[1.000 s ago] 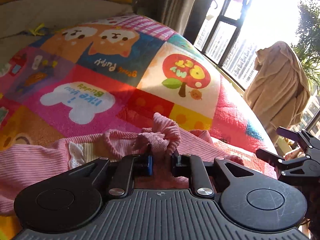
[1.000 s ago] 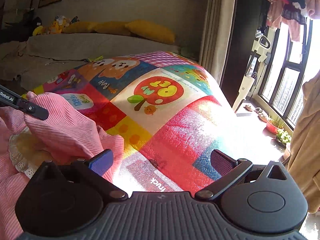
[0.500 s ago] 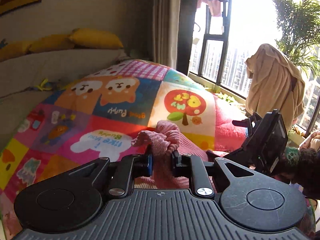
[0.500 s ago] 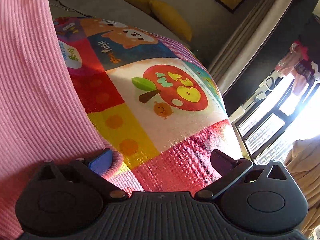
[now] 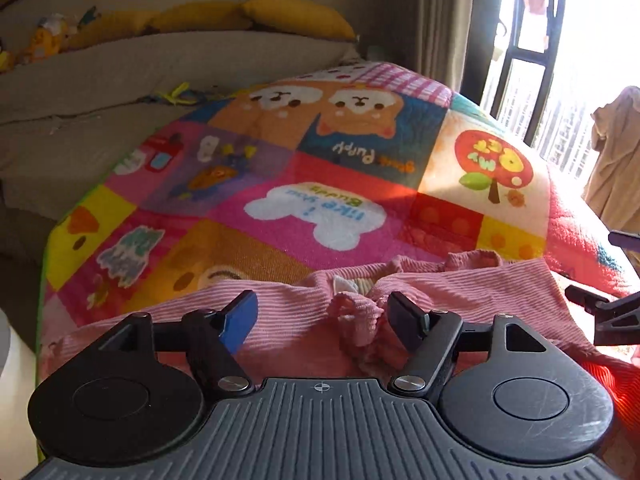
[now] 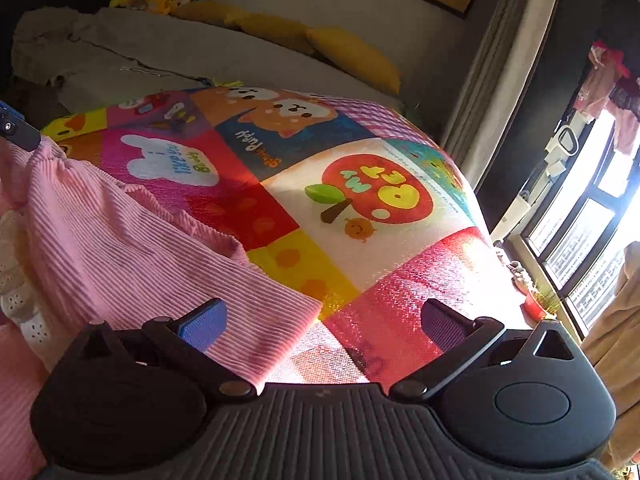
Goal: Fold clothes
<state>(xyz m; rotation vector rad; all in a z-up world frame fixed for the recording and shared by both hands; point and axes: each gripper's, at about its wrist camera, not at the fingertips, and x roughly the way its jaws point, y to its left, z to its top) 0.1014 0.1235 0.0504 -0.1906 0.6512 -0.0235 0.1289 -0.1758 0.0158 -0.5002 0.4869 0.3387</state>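
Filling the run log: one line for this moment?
left tool: opening, top bunched between pads, unpinched | right tool: open, empty | top: on blanket

My right gripper [image 6: 322,322] hangs wide open over the blanket's [image 6: 400,264] near edge, pink garment [image 6: 120,256] under its left finger.

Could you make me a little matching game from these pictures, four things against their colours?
Things:
1. ribbed knit garment
2. long cushions against the wall
3. apple printed on the patchwork play mat
4. hanging towel by the window

Colours:
A. beige
B. red
C. pink
D. yellow

Pairs: 1-C, 2-D, 3-B, 4-A
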